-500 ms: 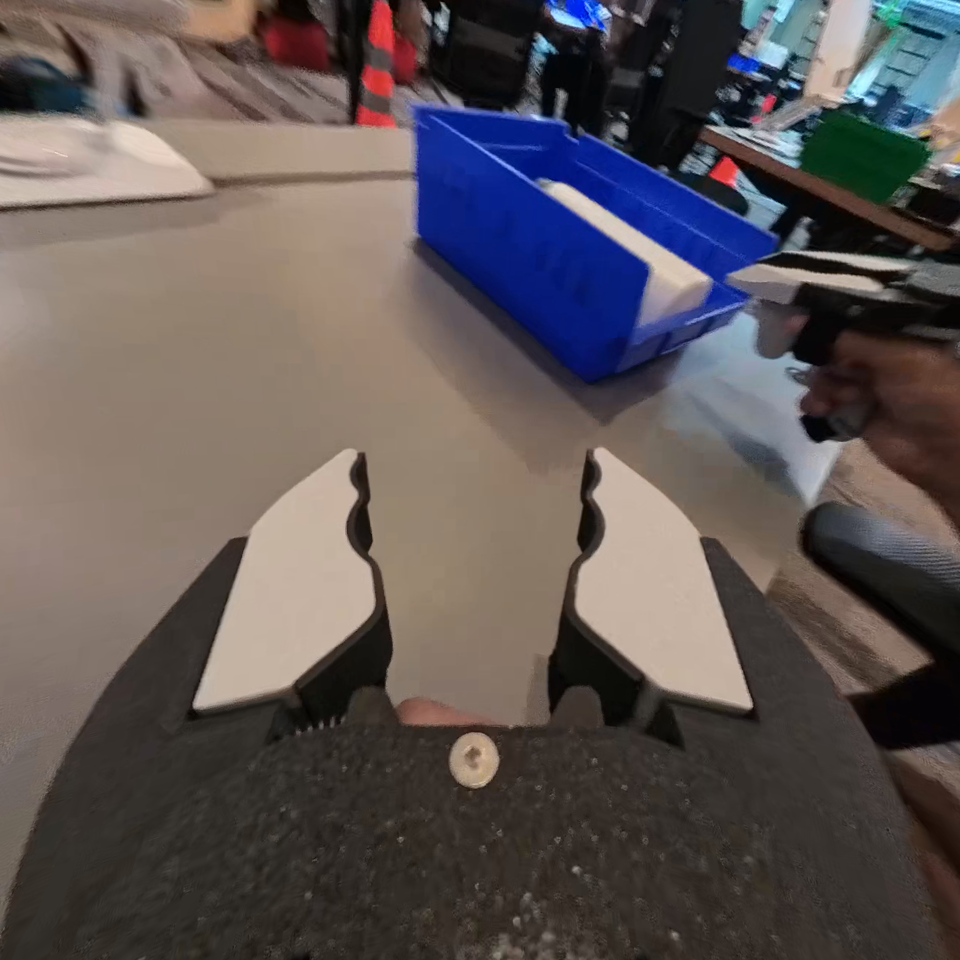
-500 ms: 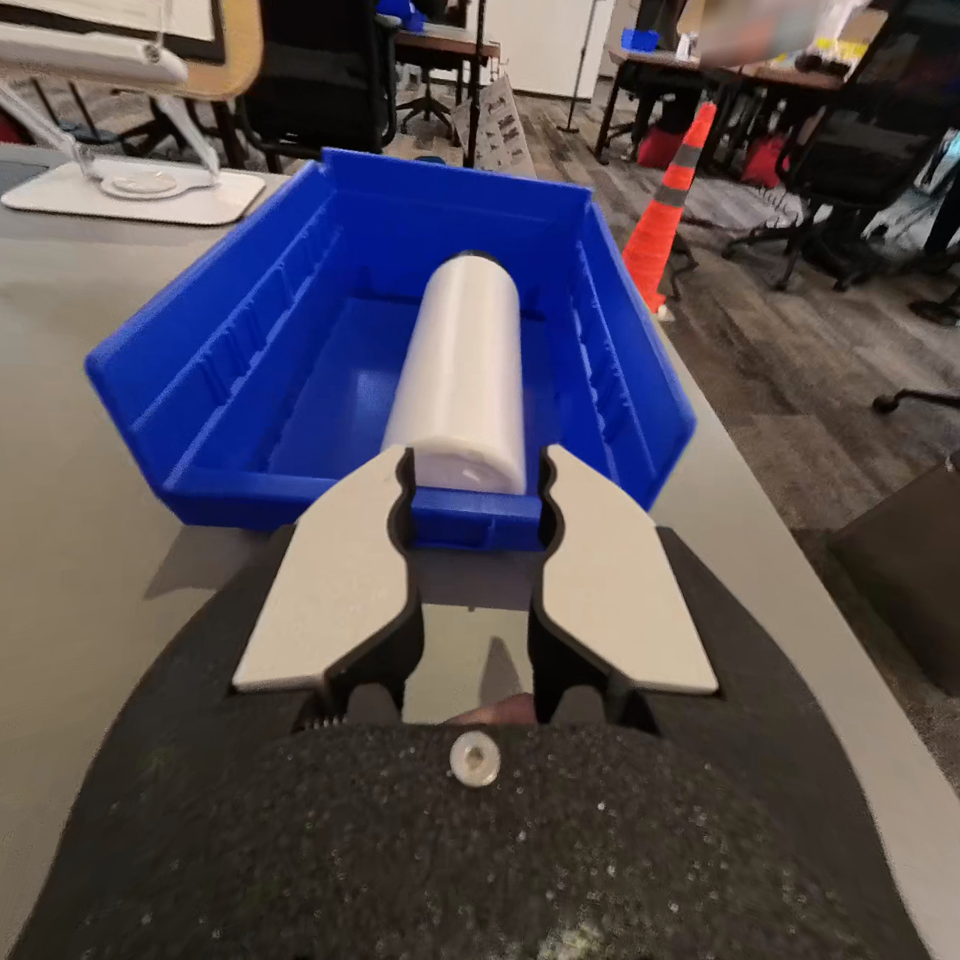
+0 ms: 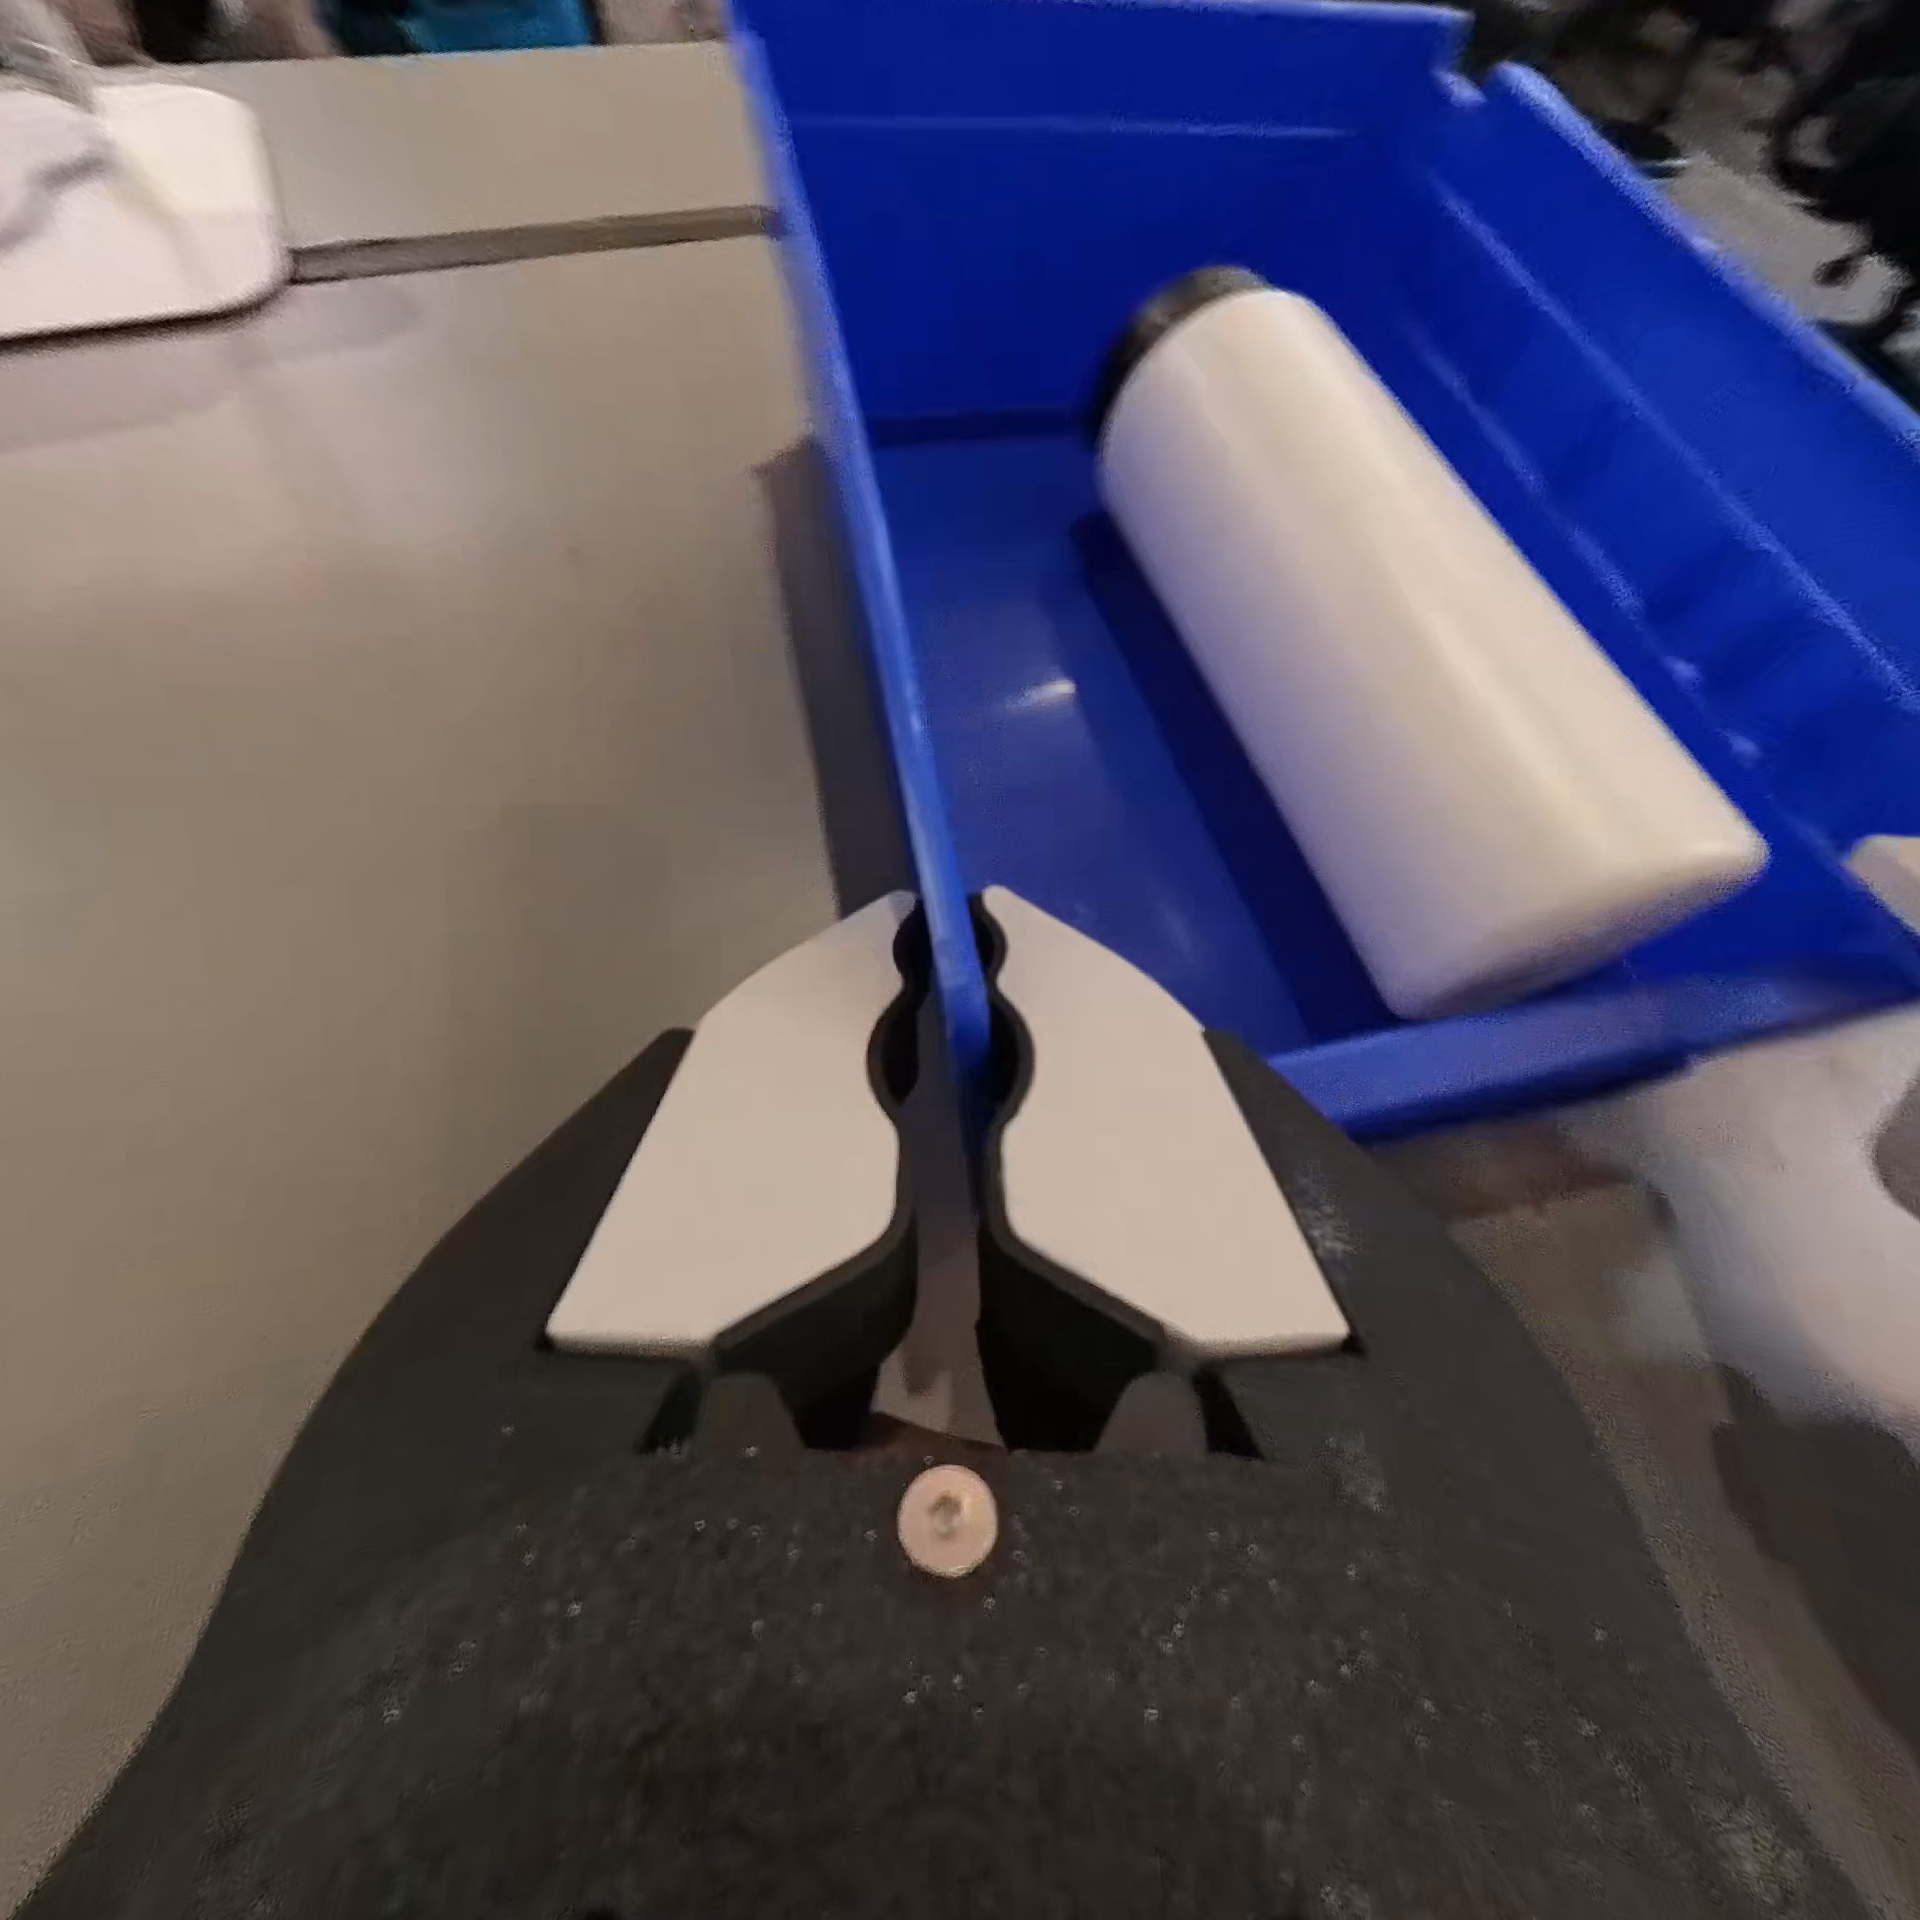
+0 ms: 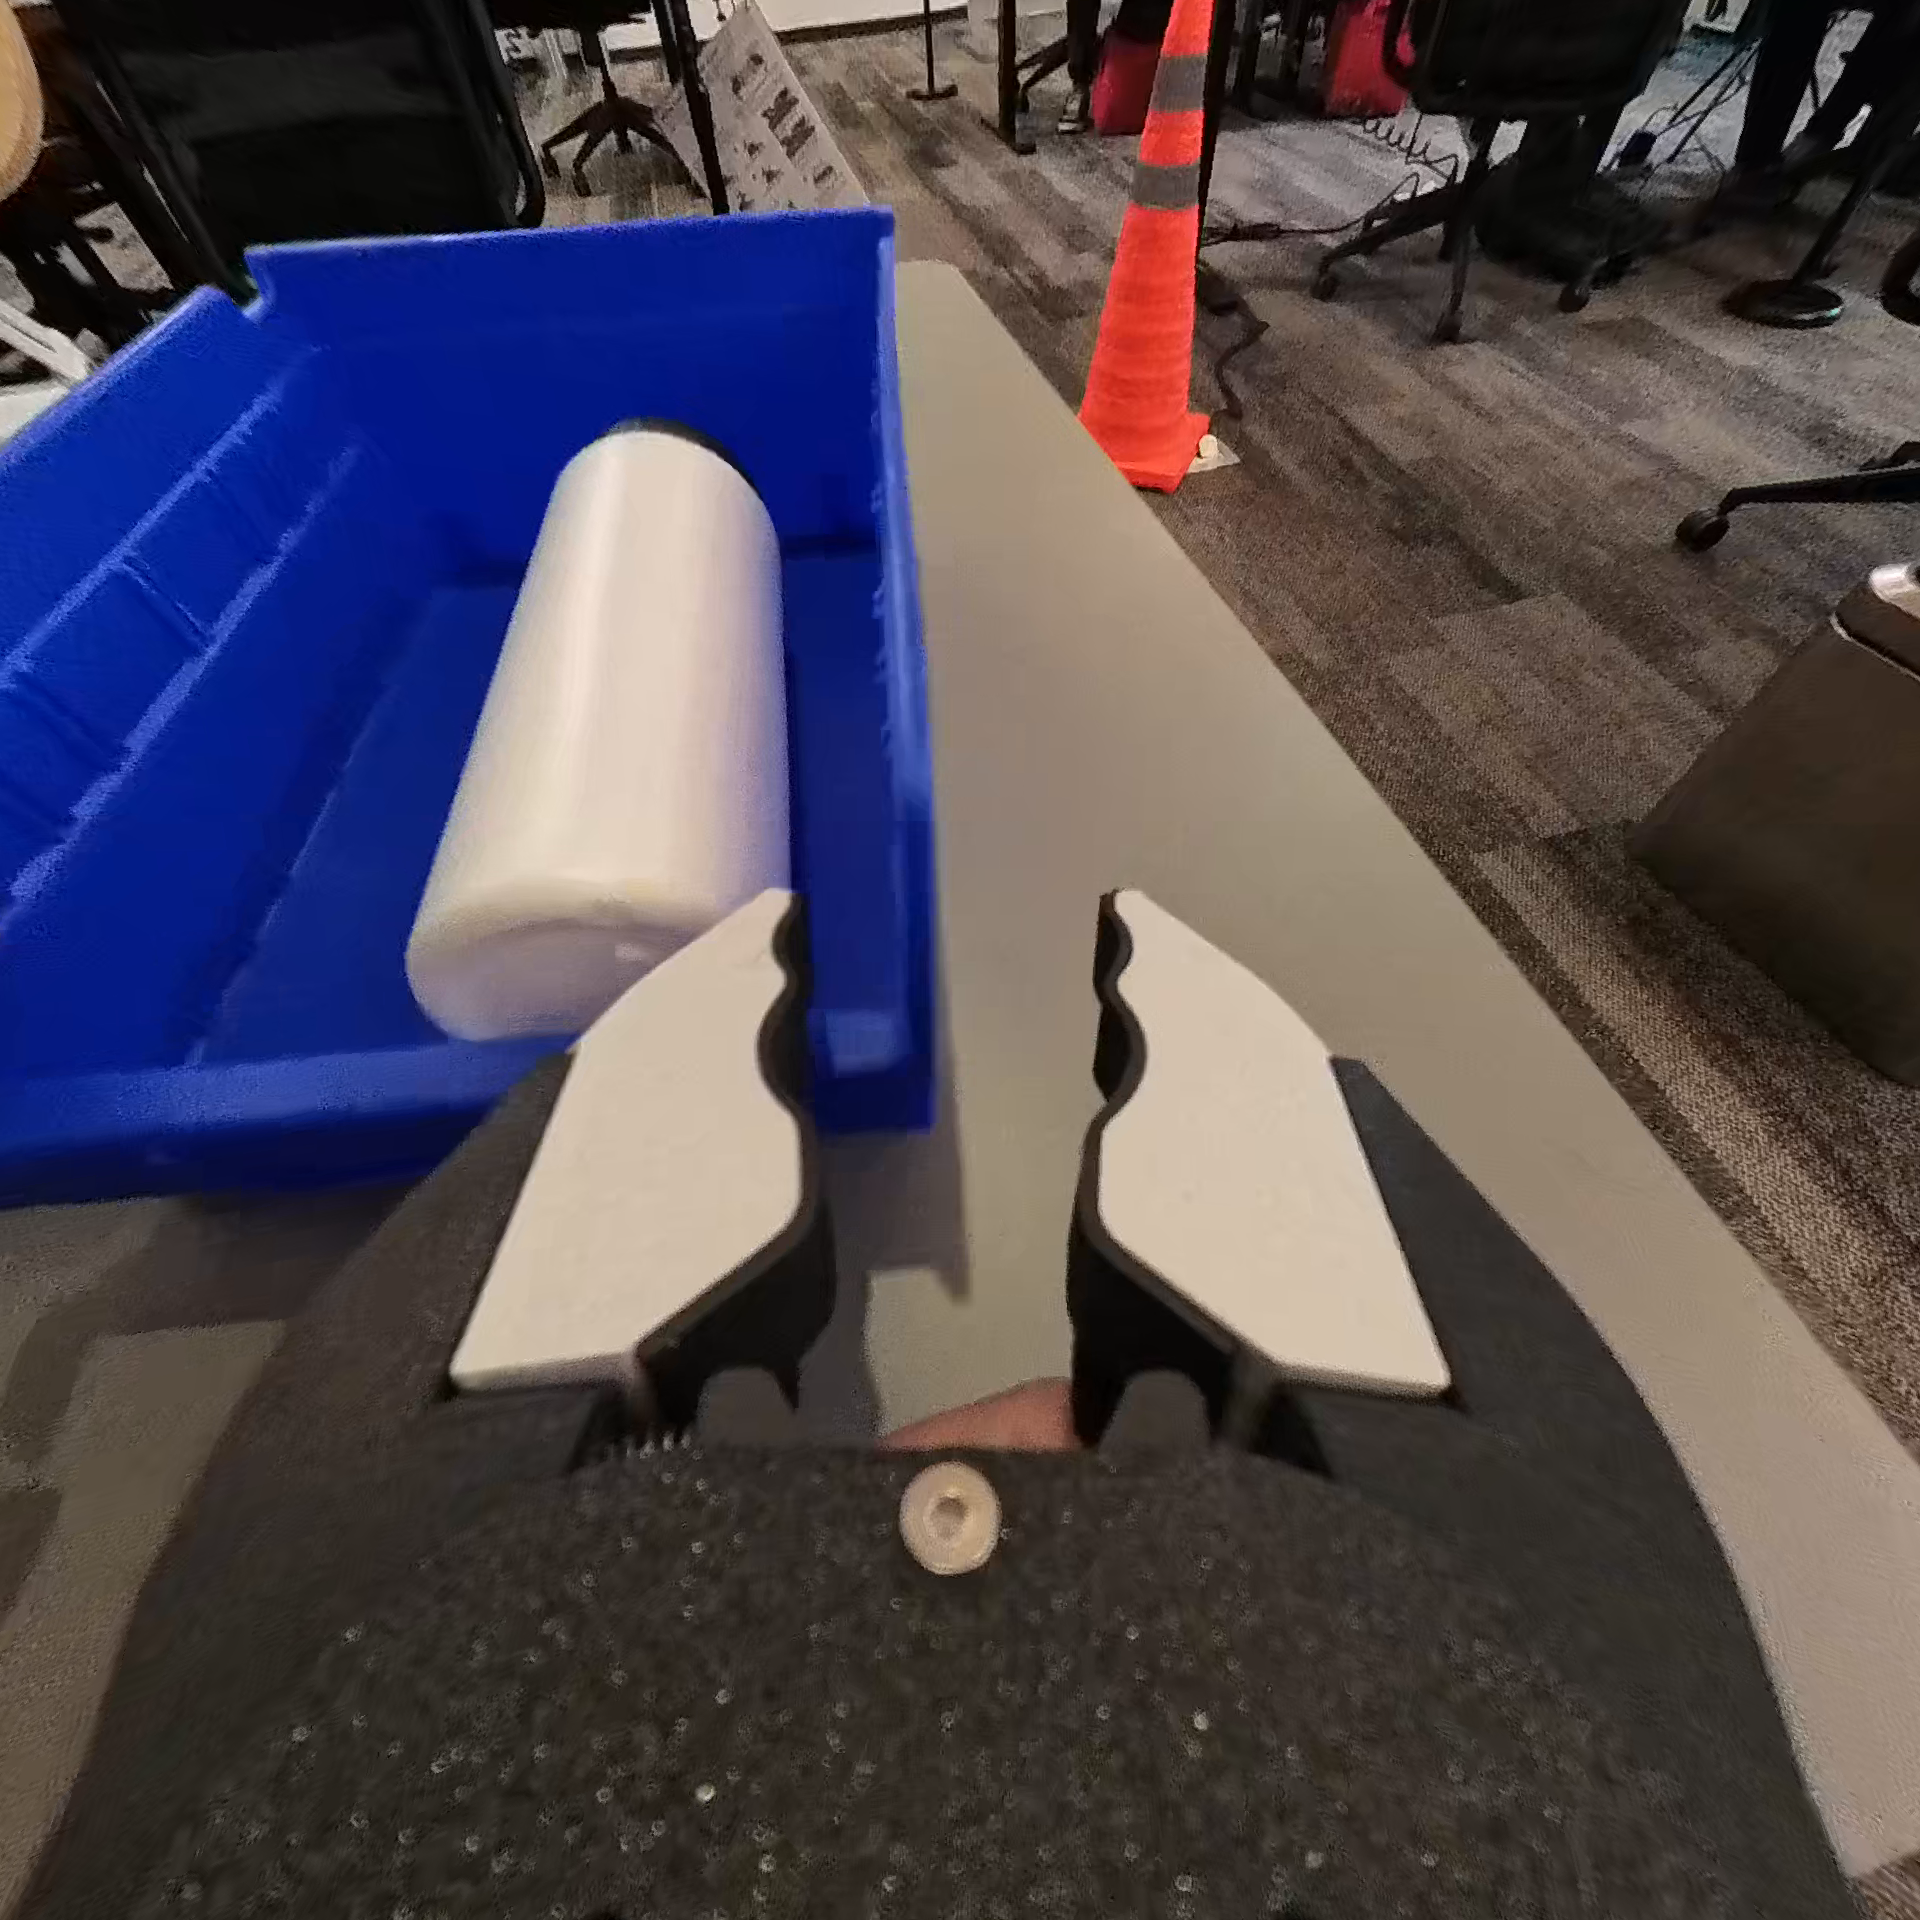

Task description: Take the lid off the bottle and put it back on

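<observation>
A white bottle (image 3: 1382,644) with a dark lid (image 3: 1205,296) at its far end lies on its side in a blue bin (image 3: 1039,312). My left gripper (image 3: 948,899) is shut on the bin's left side wall near the front corner; the thin wall runs between both pads. In the right wrist view the bottle (image 4: 634,707) lies in the bin (image 4: 125,665) with its lid (image 4: 665,428) away from me. My right gripper (image 4: 951,904) is open and straddles the bin's right wall, with one finger inside the bin beside the bottle's base and the other over the table.
The bin stands on a grey table (image 4: 1143,727) whose right edge runs close by. An orange cone (image 4: 1148,270) and office chairs stand on the floor beyond. A white flat object (image 3: 125,229) lies at the table's far left.
My left gripper moved from open over bare table to the bin and shut on its left wall. My right gripper shifted right from in front of the bottle to the right wall and opened wider.
</observation>
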The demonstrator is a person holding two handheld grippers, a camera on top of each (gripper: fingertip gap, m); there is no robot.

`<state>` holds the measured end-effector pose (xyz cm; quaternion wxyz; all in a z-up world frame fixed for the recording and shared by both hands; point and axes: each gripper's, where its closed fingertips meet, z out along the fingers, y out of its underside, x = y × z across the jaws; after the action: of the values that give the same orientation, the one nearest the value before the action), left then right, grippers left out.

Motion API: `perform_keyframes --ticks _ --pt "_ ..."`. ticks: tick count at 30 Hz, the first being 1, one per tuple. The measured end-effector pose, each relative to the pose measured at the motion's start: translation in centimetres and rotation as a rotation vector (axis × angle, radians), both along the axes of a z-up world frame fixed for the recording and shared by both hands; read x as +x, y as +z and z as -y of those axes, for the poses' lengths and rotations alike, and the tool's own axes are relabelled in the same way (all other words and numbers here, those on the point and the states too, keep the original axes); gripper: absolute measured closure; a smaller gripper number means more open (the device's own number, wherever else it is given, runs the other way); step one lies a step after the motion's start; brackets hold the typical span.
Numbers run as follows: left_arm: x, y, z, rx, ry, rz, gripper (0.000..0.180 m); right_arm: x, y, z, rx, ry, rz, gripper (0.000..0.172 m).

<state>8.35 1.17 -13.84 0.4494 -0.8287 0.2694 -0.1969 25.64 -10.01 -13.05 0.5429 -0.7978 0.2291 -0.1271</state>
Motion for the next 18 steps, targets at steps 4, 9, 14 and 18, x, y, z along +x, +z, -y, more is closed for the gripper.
perform_keyframes --ticks 4,9,14,18 --pt "-2.1 0.1 0.1 -0.005 0.024 0.008 0.177 -2.0 0.5 -1.3 -0.003 0.041 0.046 0.162" --pt "-7.5 1.8 -1.3 0.027 0.070 0.036 0.177 -7.1 2.2 -3.1 0.039 0.103 0.069 0.169" --pt "-17.0 4.7 -4.6 0.132 0.203 0.007 0.178 -15.5 4.4 -7.7 0.158 0.196 0.092 0.168" --pt "-24.3 4.7 -7.6 0.138 0.273 -0.009 0.179 -22.6 4.2 -12.2 0.157 0.285 0.082 0.168"
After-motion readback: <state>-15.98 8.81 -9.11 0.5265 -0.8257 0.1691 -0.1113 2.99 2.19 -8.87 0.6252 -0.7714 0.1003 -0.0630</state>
